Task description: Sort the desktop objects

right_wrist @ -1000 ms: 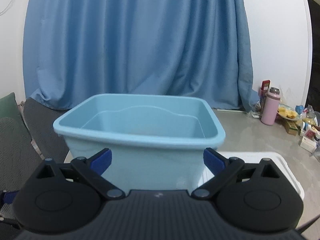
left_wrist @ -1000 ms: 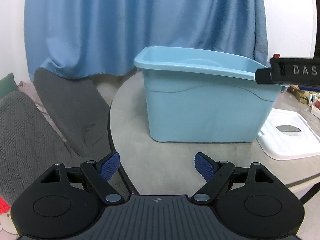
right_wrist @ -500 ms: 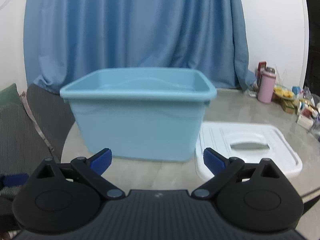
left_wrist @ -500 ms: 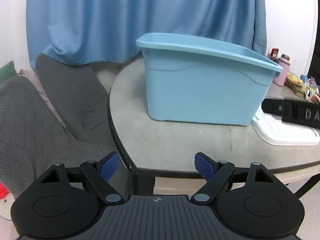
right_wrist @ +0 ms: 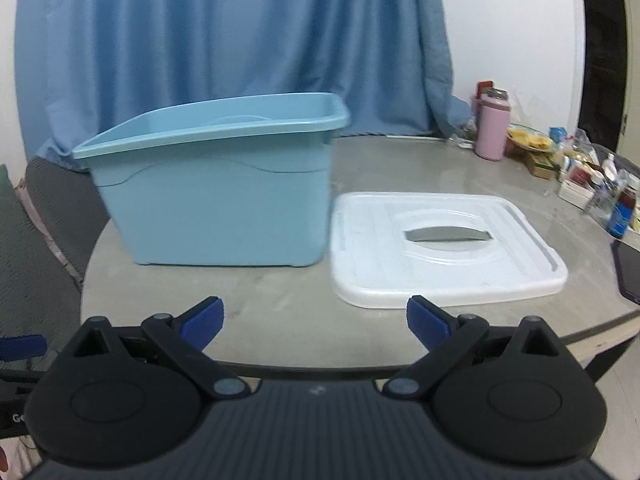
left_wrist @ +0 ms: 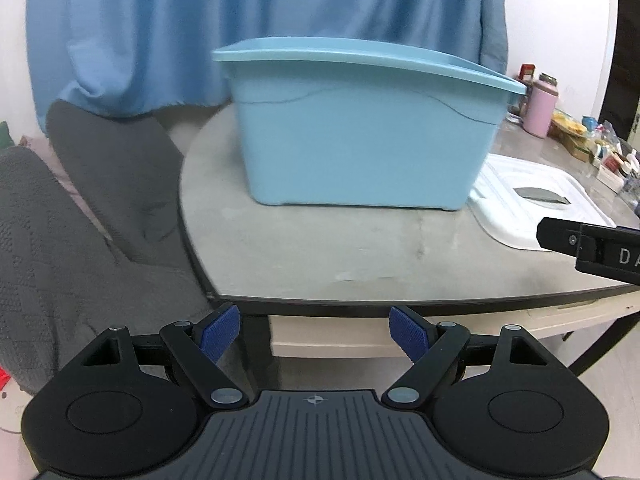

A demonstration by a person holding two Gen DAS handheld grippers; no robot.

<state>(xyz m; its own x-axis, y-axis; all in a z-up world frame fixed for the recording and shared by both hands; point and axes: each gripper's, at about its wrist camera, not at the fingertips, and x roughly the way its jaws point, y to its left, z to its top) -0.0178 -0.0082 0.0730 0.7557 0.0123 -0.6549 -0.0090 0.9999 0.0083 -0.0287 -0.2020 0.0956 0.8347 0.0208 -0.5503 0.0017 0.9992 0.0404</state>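
Smooth pale-blue plastic bin (right_wrist: 216, 204), glossy white plastic lid (right_wrist: 444, 240), matt grey stone-look table (right_wrist: 280, 304), draped blue cloth curtain (right_wrist: 240, 40)

Behind everything, a blue curtain (right_wrist: 240, 40) hanging to the counter's (right_wrist: 280, 312) far edge, against a white wall (right_wrist: 512, 20). At left, grey knitted cushions (left_wrist: 48, 240) beside the rounded grey counter. At the far right, a pink bottle (right_wrist: 491, 130) standing upright near a plate of yellow food (right_wrist: 528, 138), then small boxes and bottles (right_wrist: 592, 184) crowded together. At the right rim, a dark phone (right_wrist: 628, 276) lying flat.
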